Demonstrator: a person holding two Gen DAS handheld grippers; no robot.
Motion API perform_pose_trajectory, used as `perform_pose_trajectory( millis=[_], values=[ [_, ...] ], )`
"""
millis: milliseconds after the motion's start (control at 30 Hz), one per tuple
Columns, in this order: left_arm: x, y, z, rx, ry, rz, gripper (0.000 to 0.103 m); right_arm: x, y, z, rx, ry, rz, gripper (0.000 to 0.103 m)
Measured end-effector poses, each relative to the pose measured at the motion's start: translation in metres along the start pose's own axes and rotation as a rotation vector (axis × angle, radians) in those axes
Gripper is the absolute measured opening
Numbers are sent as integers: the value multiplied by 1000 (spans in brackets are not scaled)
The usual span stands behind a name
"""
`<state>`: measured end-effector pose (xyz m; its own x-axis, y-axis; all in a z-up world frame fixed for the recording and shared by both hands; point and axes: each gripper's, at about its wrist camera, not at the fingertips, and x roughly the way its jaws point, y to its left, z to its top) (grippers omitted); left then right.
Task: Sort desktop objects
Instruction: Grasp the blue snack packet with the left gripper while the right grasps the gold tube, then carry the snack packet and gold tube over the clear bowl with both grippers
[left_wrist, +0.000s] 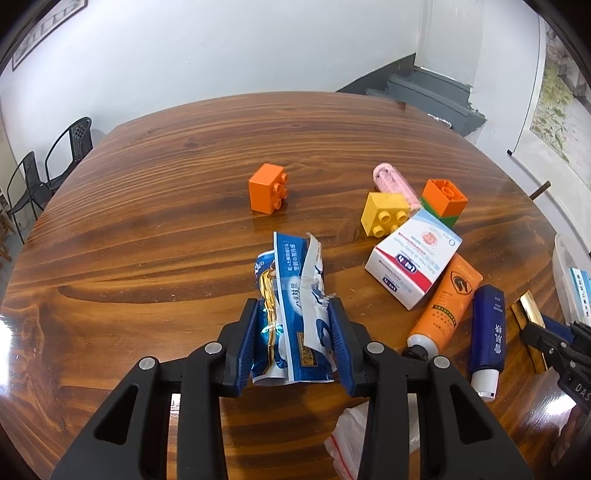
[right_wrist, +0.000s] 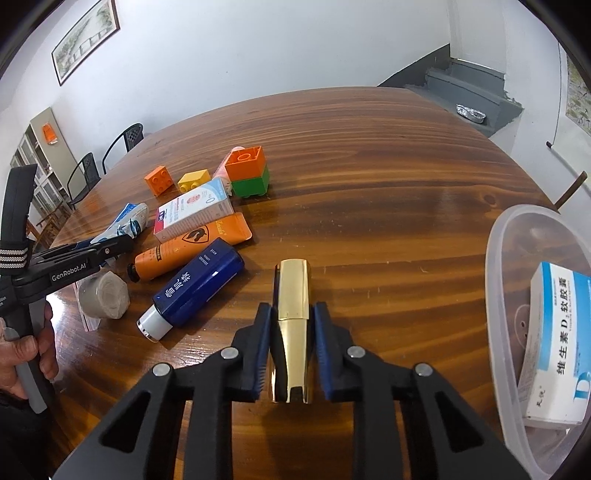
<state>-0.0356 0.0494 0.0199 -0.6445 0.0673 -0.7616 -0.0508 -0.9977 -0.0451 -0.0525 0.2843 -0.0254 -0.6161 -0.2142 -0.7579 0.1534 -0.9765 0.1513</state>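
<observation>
Left tongs (left_wrist: 293, 341) are clamping crumpled packet (left_wrist: 291, 295) above desk (left_wrist: 147, 221); right tongs (right_wrist: 291, 350) are gripping gold tube (right_wrist: 291, 325) beside bin (right_wrist: 517, 295). Risk: the tube's slick surface may be slipping from the pads.

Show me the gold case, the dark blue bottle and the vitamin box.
gold case (right_wrist: 291, 306): right wrist view, upper body.
dark blue bottle (right_wrist: 201, 282): right wrist view, label.
vitamin box (right_wrist: 557, 350): right wrist view, front face.
</observation>
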Motion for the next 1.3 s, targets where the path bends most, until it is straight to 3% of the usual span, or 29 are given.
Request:
perform_pose_trajectory(
  millis=[767, 1300],
  values=[
    [-31, -33, 6, 57, -120, 6, 40, -39, -22, -8, 161, -157, 16, 25],
    [-45, -83, 3, 122, -141, -72, 40, -73, -40, -21, 213, -248, -10, 25]
  ],
)
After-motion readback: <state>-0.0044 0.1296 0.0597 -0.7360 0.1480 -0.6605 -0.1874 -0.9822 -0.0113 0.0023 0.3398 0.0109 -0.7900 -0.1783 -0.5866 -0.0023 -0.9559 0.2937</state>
